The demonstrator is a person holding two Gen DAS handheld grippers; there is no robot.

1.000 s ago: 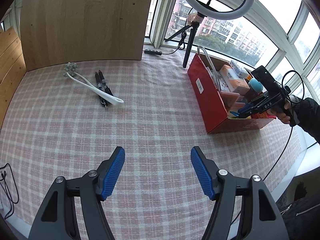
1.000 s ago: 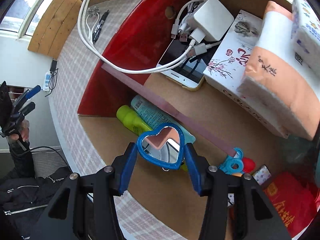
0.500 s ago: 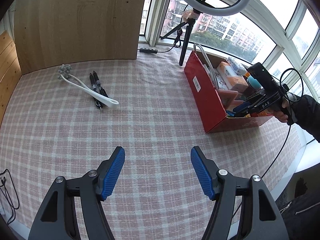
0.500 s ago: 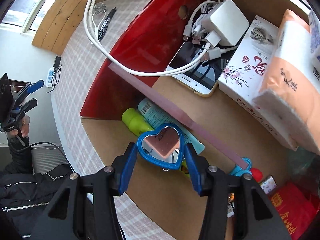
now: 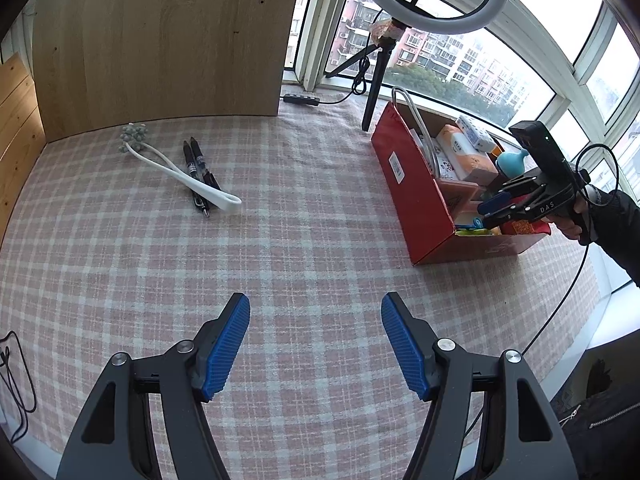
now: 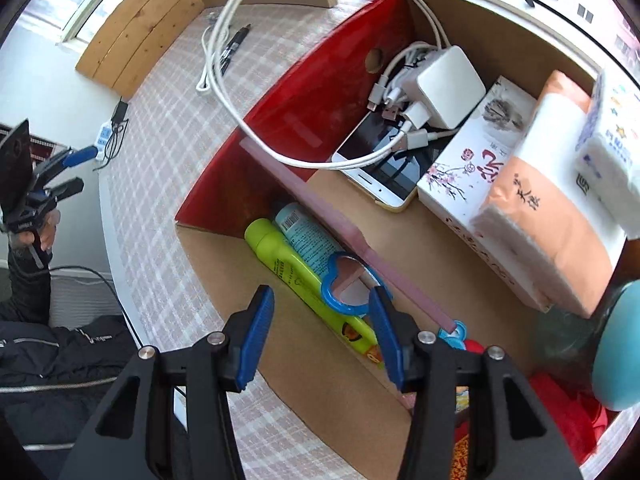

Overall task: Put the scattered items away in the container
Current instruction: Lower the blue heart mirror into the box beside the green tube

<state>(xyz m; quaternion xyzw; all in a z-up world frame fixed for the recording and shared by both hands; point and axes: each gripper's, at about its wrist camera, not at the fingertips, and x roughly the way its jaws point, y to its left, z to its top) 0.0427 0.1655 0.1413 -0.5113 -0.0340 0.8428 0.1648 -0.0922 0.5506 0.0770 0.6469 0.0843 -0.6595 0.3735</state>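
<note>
Now R gripper (image 6: pixel 322 328) spread wide over red box (image 6: pixel 320 92), heart mirror (image 6: pixel 345 289) lying inside on green bottle (image 6: pixel 304 276), touching R pad. Could snag mirror & drag it out on withdrawal. L gripper (image 5: pixel 315 344) open, empty; pens (image 5: pixel 197 168) & white cable (image 5: pixel 188 176) left on cloth.

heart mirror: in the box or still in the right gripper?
In the box. The heart mirror lies on the green bottle in the box's front compartment; the right gripper is open and holds nothing.
</note>
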